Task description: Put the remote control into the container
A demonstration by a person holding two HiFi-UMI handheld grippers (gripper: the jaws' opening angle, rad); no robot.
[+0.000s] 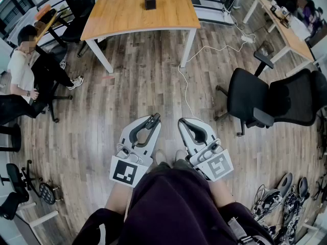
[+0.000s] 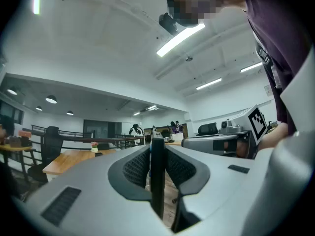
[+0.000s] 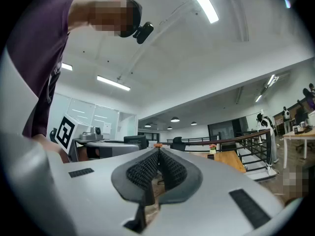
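Observation:
A small black box (image 1: 149, 2) stands on the far wooden table (image 1: 127, 14); no remote control can be made out in any view. I hold both grippers close to my body, over the wood floor and far short of that table. The left gripper (image 1: 155, 117) is shut with nothing between its jaws, and its ribbed pads (image 2: 135, 167) meet at the tip of the gripper (image 2: 156, 142). The right gripper (image 1: 182, 121) is likewise shut and empty, its pads (image 3: 170, 168) pressed together in the right gripper (image 3: 158, 150) view. Both point forward and slightly upward.
Two black office chairs (image 1: 276, 98) stand at the right. A person sits on a chair at the left (image 1: 23, 65). A white cable (image 1: 186, 86) runs across the floor from the table. Several spare grippers (image 1: 286, 193) lie at the bottom right. Another desk (image 1: 286, 29) is at the upper right.

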